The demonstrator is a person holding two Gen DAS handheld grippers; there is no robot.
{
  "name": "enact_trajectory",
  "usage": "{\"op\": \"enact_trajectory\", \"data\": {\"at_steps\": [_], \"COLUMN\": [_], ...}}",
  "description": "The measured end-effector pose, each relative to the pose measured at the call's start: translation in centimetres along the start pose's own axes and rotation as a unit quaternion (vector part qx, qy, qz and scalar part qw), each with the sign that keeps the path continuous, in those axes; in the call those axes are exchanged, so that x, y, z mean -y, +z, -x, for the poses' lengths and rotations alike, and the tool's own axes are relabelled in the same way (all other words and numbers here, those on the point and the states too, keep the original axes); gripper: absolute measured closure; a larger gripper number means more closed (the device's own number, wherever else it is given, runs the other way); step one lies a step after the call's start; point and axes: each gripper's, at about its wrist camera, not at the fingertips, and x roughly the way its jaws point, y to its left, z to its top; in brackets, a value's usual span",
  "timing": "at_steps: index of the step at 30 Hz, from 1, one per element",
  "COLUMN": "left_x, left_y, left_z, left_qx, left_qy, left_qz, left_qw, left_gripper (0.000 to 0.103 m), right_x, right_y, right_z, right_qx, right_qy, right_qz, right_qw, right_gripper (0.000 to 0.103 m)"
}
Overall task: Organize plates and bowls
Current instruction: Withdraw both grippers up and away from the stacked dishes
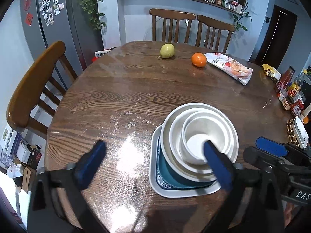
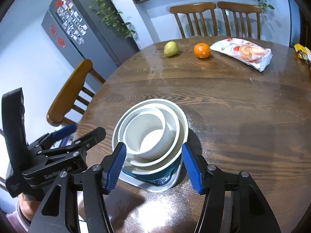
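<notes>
A stack of dishes stands on the round wooden table (image 1: 120, 97): a white square plate (image 1: 155, 182) at the bottom, a teal plate (image 1: 165, 172) on it, then three nested white bowls (image 1: 200, 132). The stack also shows in the right wrist view (image 2: 151, 132). My left gripper (image 1: 153, 147) is open, left of and above the stack, with its right finger (image 1: 217, 165) over the inner bowl. My right gripper (image 2: 153, 165) is open, its blue pads either side of the stack's near edge, apart from it. The right gripper also shows in the left wrist view (image 1: 272, 149).
A pear (image 1: 167, 50), an orange (image 1: 198, 59) and a snack bag (image 1: 231, 67) lie at the table's far side. Sauce bottles (image 1: 291, 93) and a small white dish (image 1: 300, 132) sit at the right edge. Wooden chairs (image 1: 33, 89) surround the table.
</notes>
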Motion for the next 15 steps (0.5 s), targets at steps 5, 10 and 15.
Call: {"op": "enact_trajectory", "data": {"at_steps": [5, 10, 15], "left_x": [0.0, -0.1, -0.3], "left_y": [-0.3, -0.6, -0.6], "left_z": [0.6, 1.2, 2.0], "left_qx": [0.002, 0.008, 0.02], "left_qy": [0.005, 0.0, 0.006], "left_qz": [0.0, 0.003, 0.007], "left_qw": [1.0, 1.0, 0.9998], "left_gripper": [0.001, 0.001, 0.001], "right_x": [-0.5, -1.0, -1.6], "right_y": [-0.7, -1.4, -1.9], "right_z": [0.0, 0.1, 0.7], "right_qx": [-0.005, -0.004, 0.011], "right_qy": [-0.008, -0.017, -0.023], "right_qz": [0.021, 0.042, 0.06], "right_qw": [1.0, 0.999, 0.998], "right_gripper": [0.038, 0.023, 0.012]}}
